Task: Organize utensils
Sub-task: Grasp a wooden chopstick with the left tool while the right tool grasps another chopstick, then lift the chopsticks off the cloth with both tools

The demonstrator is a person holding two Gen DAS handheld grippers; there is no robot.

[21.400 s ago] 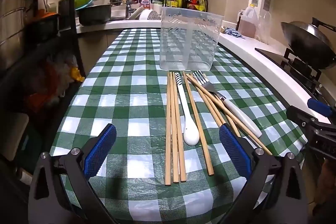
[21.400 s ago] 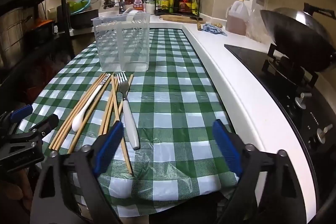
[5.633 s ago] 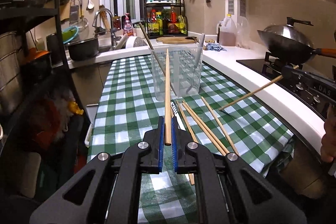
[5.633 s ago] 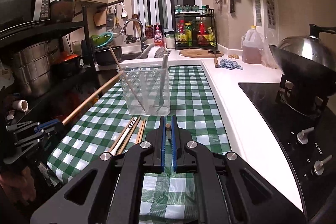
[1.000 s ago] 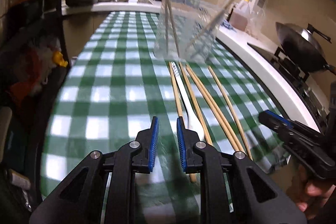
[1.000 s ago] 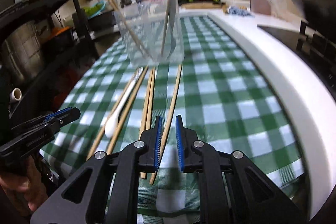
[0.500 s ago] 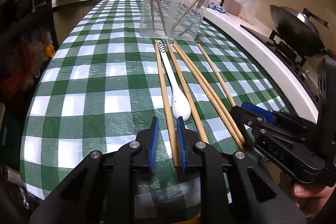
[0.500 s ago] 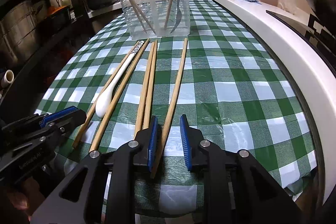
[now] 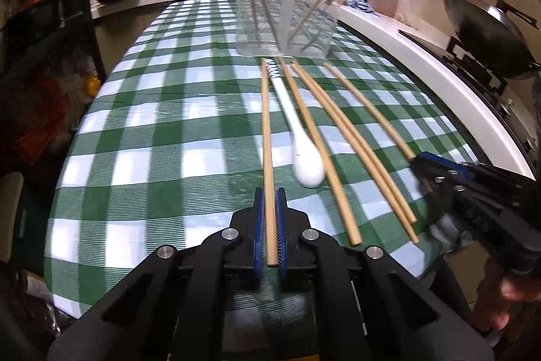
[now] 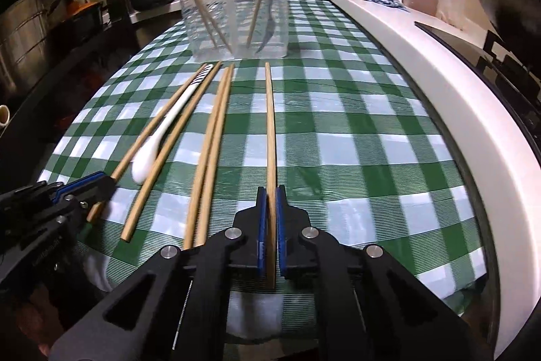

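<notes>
Left wrist view shows the left gripper (image 9: 269, 227) clamped on the leftmost chopstick (image 9: 266, 137), while only the right wrist view shows the right gripper (image 10: 268, 225) pinching the rightmost chopstick (image 10: 269, 124). Both sticks lie flat, long axes toward 12 o'clock, tips near the clear container (image 10: 233, 9) holding 3 chopsticks and a fork. Between them on the green checked tablecloth (image 9: 162, 131) lie 3 chopsticks and a white spoon (image 9: 297, 137); a wok (image 9: 487, 32) sits at 2 o'clock.
</notes>
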